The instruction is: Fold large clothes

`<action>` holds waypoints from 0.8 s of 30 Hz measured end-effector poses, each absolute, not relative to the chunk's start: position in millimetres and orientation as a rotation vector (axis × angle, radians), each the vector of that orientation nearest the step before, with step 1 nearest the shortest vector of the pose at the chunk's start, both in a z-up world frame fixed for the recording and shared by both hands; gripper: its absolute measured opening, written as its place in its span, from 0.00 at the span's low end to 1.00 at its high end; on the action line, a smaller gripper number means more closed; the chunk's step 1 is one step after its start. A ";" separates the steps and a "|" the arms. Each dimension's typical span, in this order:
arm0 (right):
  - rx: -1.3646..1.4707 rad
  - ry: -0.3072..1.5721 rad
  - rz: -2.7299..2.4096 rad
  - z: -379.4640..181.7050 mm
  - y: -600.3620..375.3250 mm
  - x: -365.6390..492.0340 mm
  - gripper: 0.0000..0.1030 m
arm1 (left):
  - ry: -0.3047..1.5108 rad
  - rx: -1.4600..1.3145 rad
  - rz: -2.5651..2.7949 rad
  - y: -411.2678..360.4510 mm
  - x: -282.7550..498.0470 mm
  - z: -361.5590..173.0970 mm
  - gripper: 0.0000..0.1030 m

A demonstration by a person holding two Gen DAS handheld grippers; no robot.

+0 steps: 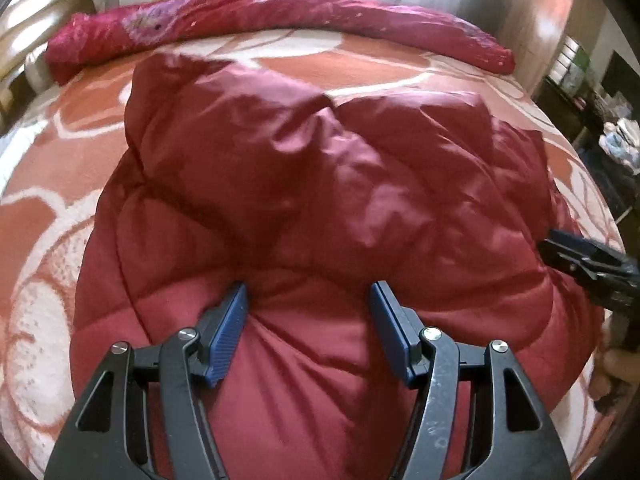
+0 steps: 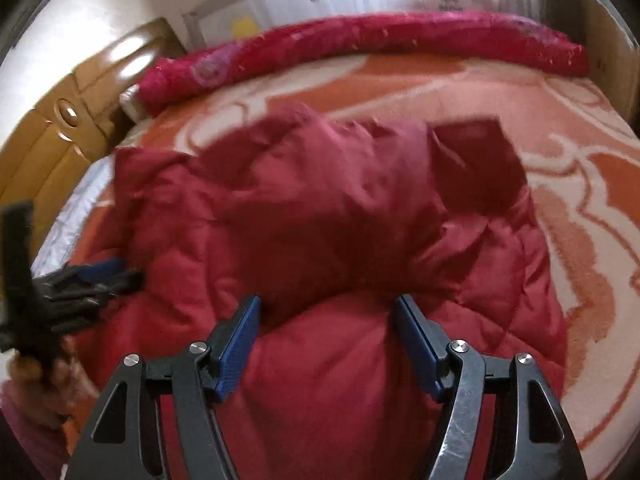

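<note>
While left view hides it, headboard (image 2: 60,128) shows (right view).

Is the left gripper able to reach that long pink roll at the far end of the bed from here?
Probably not without moving forward. The left gripper sits open over the near end of the red jacket, whose puffy bulk, plus bare blanket, lies before the pink roll.
</note>
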State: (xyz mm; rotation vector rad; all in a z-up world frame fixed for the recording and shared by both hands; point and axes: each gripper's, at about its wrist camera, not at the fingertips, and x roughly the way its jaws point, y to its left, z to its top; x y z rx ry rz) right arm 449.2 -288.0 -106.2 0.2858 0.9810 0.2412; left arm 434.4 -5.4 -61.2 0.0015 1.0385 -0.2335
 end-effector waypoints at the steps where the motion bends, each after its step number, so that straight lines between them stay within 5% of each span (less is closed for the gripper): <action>1: 0.342 0.988 0.237 -114.6 -295.8 456.5 0.68 | 1.047 -0.005 -0.230 -1.5 439.0 -62.4 0.61; 24: 0.476 0.981 0.158 -146.6 -314.6 480.3 0.67 | 1.042 -0.107 -0.189 20.8 466.0 -72.9 0.63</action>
